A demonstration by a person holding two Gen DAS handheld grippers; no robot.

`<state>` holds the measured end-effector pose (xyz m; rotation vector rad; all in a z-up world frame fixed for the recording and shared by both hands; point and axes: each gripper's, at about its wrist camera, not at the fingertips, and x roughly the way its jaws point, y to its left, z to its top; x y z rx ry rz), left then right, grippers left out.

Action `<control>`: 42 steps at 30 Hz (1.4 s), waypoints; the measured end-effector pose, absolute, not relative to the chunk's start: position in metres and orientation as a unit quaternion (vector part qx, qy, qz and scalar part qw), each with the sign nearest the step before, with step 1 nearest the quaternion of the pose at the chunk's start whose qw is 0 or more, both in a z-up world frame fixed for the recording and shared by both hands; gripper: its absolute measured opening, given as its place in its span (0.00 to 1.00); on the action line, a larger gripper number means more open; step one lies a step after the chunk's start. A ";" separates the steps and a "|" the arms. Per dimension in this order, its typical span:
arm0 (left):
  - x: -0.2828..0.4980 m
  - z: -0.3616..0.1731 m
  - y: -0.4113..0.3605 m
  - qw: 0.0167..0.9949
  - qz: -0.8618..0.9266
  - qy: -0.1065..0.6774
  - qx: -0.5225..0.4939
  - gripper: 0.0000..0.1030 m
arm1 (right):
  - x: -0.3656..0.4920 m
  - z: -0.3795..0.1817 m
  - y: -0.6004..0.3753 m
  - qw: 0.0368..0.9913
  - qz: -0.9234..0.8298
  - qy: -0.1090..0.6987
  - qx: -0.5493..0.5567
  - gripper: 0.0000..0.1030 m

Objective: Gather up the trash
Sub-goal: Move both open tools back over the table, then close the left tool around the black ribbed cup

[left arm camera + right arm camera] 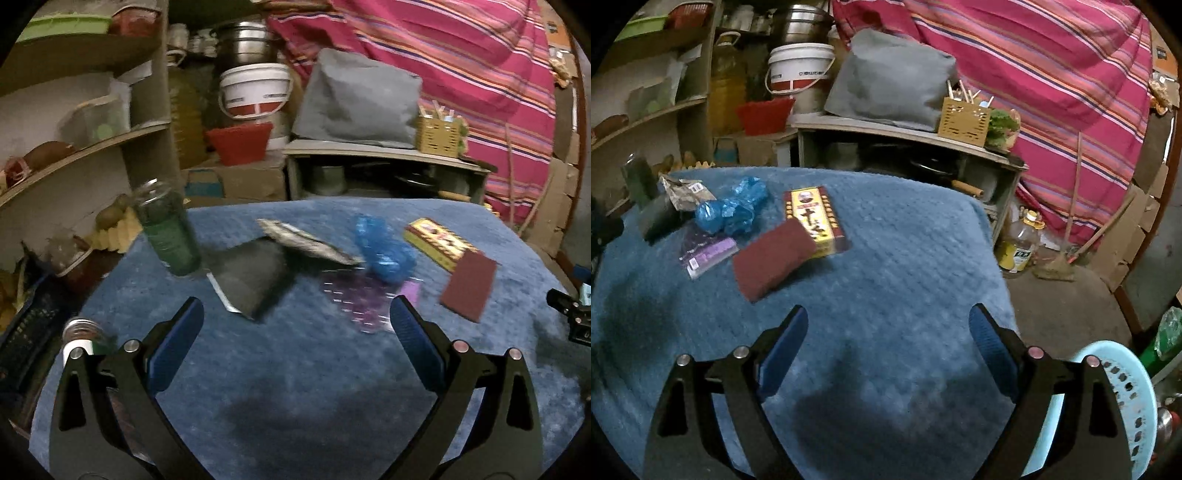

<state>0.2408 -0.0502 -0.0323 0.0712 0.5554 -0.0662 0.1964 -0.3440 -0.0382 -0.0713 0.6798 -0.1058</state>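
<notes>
Trash lies on a blue fleece cloth [295,369] [905,258]. There is a crumpled blue plastic bag [384,247] [735,208], a purple clear wrapper [354,299] [705,251], a silvery foil packet [306,242] [685,192], a dark pouch [251,277] [659,218], a yellow and red box [436,242] [816,218] and a maroon scouring pad [469,284] [772,258]. My left gripper [295,317] is open and empty, just short of the dark pouch and purple wrapper. My right gripper [888,321] is open and empty over bare cloth, short of the maroon pad.
A green-tinted glass jar [166,229] [637,177] stands at the cloth's far left. A light blue perforated basket [1126,398] sits low at the right beside the cloth's edge. Shelves, a white bucket [255,88] and a low cabinet [384,170] stand behind. A small jar [81,332] is at the left.
</notes>
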 end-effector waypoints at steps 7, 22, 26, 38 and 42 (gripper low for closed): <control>0.263 -0.037 -0.020 0.956 -0.011 0.294 -0.002 0.95 | 0.216 -0.044 -0.324 0.940 -0.046 0.334 -0.042 0.85; 0.317 -0.060 -0.011 0.937 0.024 0.350 -0.011 0.95 | 0.245 -0.049 -0.338 0.939 -0.046 0.341 0.005 0.85; 0.334 -0.068 -0.012 0.927 0.035 0.374 -0.026 0.95 | 0.251 -0.051 -0.344 0.937 -0.044 0.346 0.021 0.85; 0.372 -0.076 -0.034 0.918 0.082 0.388 0.014 0.95 | 0.263 -0.056 -0.347 0.934 -0.035 0.353 0.033 0.85; 0.375 -0.079 -0.024 0.913 0.069 0.402 -0.010 0.82 | 0.264 -0.055 -0.345 0.936 -0.026 0.350 0.038 0.85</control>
